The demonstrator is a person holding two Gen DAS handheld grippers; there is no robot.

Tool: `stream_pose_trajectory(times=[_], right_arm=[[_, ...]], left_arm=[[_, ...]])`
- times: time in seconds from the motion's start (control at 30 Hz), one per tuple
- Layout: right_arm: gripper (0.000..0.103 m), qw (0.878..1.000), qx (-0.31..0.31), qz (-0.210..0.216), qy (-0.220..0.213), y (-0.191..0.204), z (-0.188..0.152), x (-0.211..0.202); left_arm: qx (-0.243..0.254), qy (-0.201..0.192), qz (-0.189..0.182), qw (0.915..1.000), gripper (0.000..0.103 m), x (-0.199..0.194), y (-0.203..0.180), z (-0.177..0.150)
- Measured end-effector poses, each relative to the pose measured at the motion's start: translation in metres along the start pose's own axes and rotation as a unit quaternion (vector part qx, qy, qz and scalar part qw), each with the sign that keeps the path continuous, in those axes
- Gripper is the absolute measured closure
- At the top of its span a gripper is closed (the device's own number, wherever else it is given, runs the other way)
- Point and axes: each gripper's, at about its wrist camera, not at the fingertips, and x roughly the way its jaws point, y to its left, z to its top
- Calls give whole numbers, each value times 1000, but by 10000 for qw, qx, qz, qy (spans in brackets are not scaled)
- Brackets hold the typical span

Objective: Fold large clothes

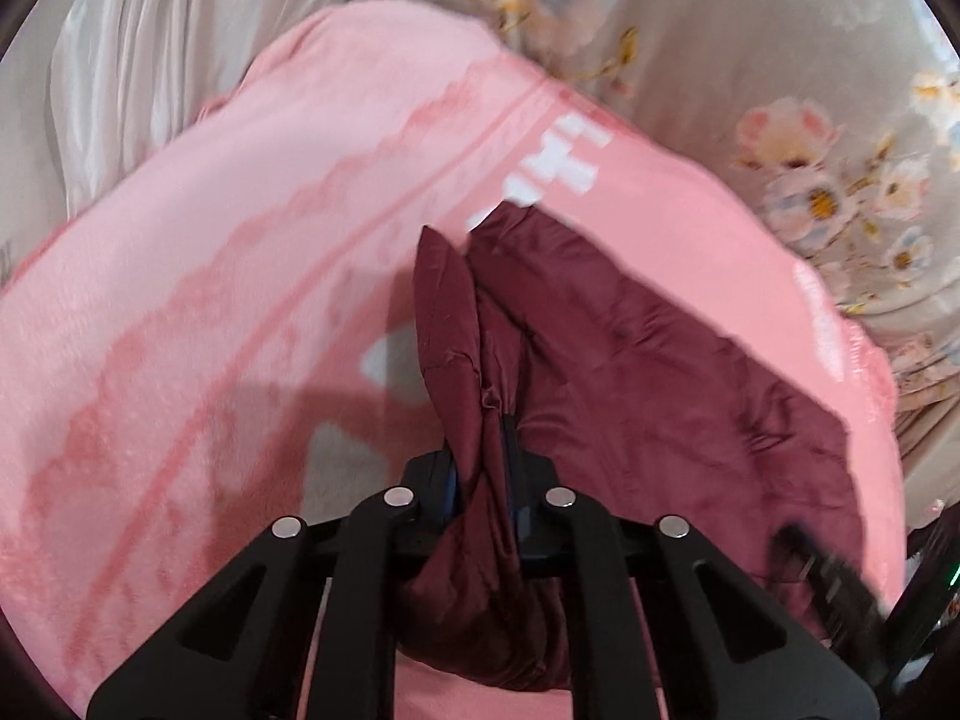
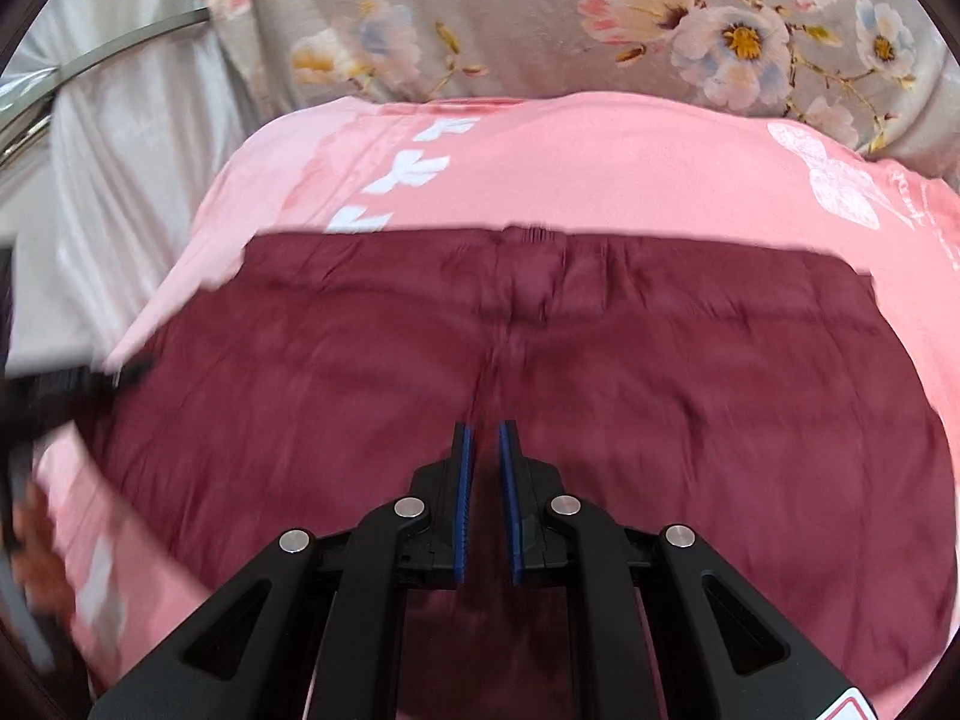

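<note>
Partly hidden: maroon garment (image 1: pixel 630 360) bunched, covering left gripper (image 1: pixel 480 420) fingers.

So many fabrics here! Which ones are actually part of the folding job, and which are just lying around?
Part of the job:
- maroon trousers
- left hand-held gripper, shut on a bunched fold of the trousers
- right hand-held gripper, shut and empty

Just lying about:
- pink blanket under the trousers
- floral sheet
- shiny grey cloth

Grey floral bedsheet (image 2: pixel 540 18) covers the bed; pale satin curtain (image 2: pixel 150 138) hangs left; lighting soft, even.
</note>
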Motion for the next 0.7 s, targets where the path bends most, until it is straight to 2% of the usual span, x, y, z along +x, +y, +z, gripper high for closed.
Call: stream_pose_trajectory(times=[0.1, 0.23, 0.4, 0.47, 0.53, 0.7], right_arm=[[94, 9999, 13, 103, 137, 2, -24, -16], [95, 9993, 10, 110, 349, 6, -41, -4], [97, 9991, 168, 289, 276, 1, -43, 8], [98, 9985, 301, 354, 283, -5, -41, -2], [98, 9986, 406, 314, 114, -14, -37, -23], [98, 9973, 661, -300, -134, -55, -39, -69]], left_arm=[[240, -240, -175, 9993, 94, -25, -24, 7], [715, -472, -546, 9948, 95, -57, -71, 11], [1556, -659, -1022, 9803, 95, -88, -145, -1], [1832, -643, -1195, 9737, 95, -93, -172, -10], [2103, -544, -1346, 9668, 95, -90, -204, -21], [2511, -56, -1525, 9558, 94, -54, -272, -48]])
